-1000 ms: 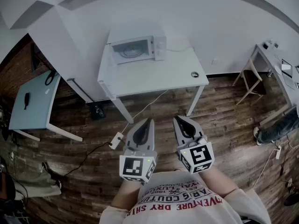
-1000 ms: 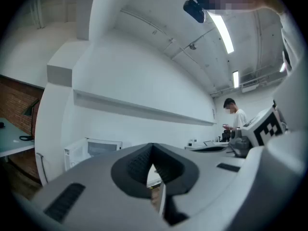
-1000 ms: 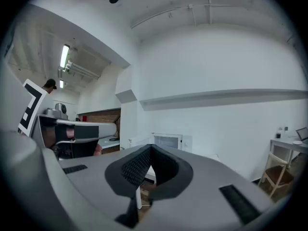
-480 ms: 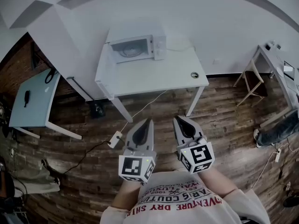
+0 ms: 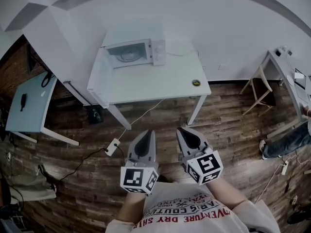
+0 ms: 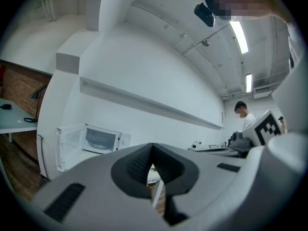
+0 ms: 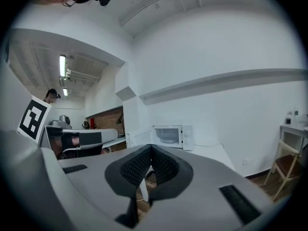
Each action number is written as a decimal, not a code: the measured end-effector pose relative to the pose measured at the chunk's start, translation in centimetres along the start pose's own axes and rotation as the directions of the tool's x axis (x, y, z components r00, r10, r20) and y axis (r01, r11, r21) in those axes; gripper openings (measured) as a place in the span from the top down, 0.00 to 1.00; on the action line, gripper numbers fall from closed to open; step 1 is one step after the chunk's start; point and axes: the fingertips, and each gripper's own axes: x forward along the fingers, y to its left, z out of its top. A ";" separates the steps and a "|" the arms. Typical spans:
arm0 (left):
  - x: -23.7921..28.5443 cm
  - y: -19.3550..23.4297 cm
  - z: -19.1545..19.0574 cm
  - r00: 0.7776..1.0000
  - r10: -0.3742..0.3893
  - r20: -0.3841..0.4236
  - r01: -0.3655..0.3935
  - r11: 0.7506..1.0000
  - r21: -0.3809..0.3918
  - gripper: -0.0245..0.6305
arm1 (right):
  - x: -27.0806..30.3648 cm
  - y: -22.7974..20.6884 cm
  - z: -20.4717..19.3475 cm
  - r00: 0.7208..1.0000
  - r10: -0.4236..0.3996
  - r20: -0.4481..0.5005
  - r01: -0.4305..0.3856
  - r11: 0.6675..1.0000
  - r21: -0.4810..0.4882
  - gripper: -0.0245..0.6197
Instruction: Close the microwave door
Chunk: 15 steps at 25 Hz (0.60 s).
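A white microwave (image 5: pixel 137 52) stands at the back left of a white table (image 5: pixel 150 81), far ahead of both grippers. Its door (image 5: pixel 100 62) hangs open, swung out to the left. My left gripper (image 5: pixel 146 132) and right gripper (image 5: pixel 181 130) are held side by side over the wooden floor, well short of the table, both shut with nothing between the jaws. The left gripper view shows the microwave (image 6: pixel 102 139) and its open door (image 6: pixel 65 147) beyond the left gripper (image 6: pixel 152 151). Past the right gripper (image 7: pixel 150 151), the right gripper view shows the microwave (image 7: pixel 172 135) and its door (image 7: pixel 137 137).
A small round object (image 5: pixel 196 83) lies near the table's right edge. A power strip (image 5: pixel 112 147) with cables lies on the floor by the front left table leg. A light blue table (image 5: pixel 26 103) stands left. A chair (image 5: pixel 257 89), a desk (image 5: pixel 291 74) and a person's legs (image 5: pixel 286 140) are at right.
The table and microwave have drifted left and grown a little in the head view. Both grippers stay shut and side by side.
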 end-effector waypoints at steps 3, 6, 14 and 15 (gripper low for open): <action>1.3 -0.6 -0.9 1.000 0.006 -0.030 -0.006 1.000 0.002 0.96 | 0.4 -2.2 -0.2 1.000 -0.004 -0.013 0.004 1.000 0.005 0.94; 3.1 0.4 -1.2 0.999 0.024 -0.041 -0.024 1.000 -0.007 0.96 | 1.9 -3.9 -0.3 1.000 -0.008 -0.022 0.009 1.000 0.029 0.94; 11.8 5.7 -1.7 0.999 0.016 -0.041 -0.018 0.999 -0.038 0.96 | 9.9 -9.6 -0.6 0.997 -0.049 -0.052 0.051 0.998 0.040 0.94; 13.3 6.7 -1.1 0.999 0.016 -0.030 -0.017 0.999 -0.036 0.96 | 11.3 -10.5 -0.2 0.997 -0.054 -0.054 0.056 0.998 0.040 0.94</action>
